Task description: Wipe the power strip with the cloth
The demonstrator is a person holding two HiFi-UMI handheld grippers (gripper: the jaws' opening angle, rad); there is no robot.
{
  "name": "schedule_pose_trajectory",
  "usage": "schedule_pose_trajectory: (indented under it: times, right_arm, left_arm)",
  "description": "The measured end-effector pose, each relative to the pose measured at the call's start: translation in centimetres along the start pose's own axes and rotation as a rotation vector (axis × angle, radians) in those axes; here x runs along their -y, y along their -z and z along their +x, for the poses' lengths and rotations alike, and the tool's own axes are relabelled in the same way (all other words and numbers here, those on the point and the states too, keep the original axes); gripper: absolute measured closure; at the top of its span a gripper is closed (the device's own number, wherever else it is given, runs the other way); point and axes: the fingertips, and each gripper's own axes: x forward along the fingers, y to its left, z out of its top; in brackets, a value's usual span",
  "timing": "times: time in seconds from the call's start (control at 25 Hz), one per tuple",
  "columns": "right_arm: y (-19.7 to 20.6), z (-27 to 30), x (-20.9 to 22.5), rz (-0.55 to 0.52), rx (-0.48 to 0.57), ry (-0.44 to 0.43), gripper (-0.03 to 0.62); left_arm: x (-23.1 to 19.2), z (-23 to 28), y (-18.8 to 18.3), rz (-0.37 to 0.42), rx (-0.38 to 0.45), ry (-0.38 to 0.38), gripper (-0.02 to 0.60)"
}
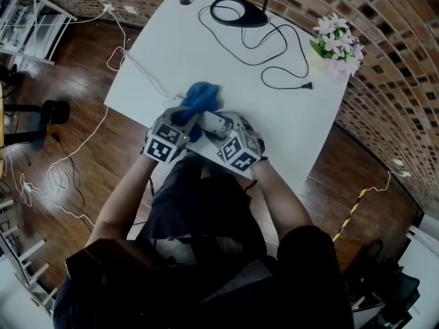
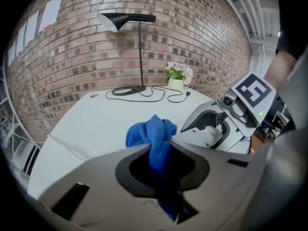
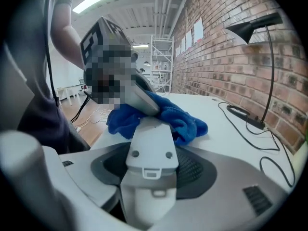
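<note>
Left tongs (image 2: 161, 150) are pinching the crumpled, fuzzy blue cloth (image 2: 153, 131), nearly closed. Right tongs (image 3: 150, 165) are gripping wide on the smooth white plastic power strip (image 3: 149, 136), with the cloth bunching at its far end over the white bench (image 1: 206, 53).

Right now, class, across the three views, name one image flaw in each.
Head view: fisheye bows the red brick wall. Left gripper view: black vignette in the corners, blue fabric cloth sharp. Right gripper view: a mosaic patch above the white plastic power strip.

One table (image 1: 206, 46); one blue cloth (image 1: 203, 96); one power strip (image 3: 150, 134); two grippers, left gripper (image 1: 182, 120) and right gripper (image 1: 221, 125); one lamp (image 1: 238, 11); one pot of flowers (image 1: 336, 38).
</note>
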Motion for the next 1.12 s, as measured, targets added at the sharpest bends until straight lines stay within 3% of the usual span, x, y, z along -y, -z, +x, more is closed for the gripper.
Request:
schedule_pose_trajectory:
  times: [0.52, 0.76, 1.12]
  right_arm:
    - [0.1, 0.2, 0.0, 0.077, -0.057, -0.031, 0.315]
    - [0.2, 0.0, 0.1, 0.102, -0.069, -0.021, 0.315]
    - [0.3, 0.0, 0.1, 0.141, -0.078, -0.003, 0.311]
  left_arm:
    - [-3.2, -1.3, 0.7, 0.085, 0.043, 0.101, 0.518]
    - [-6.0, -2.0, 1.2, 0.057, 0.040, 0.087, 0.519]
    - [-7.1, -2.4, 1.5, 0.101, 0.037, 0.090, 0.518]
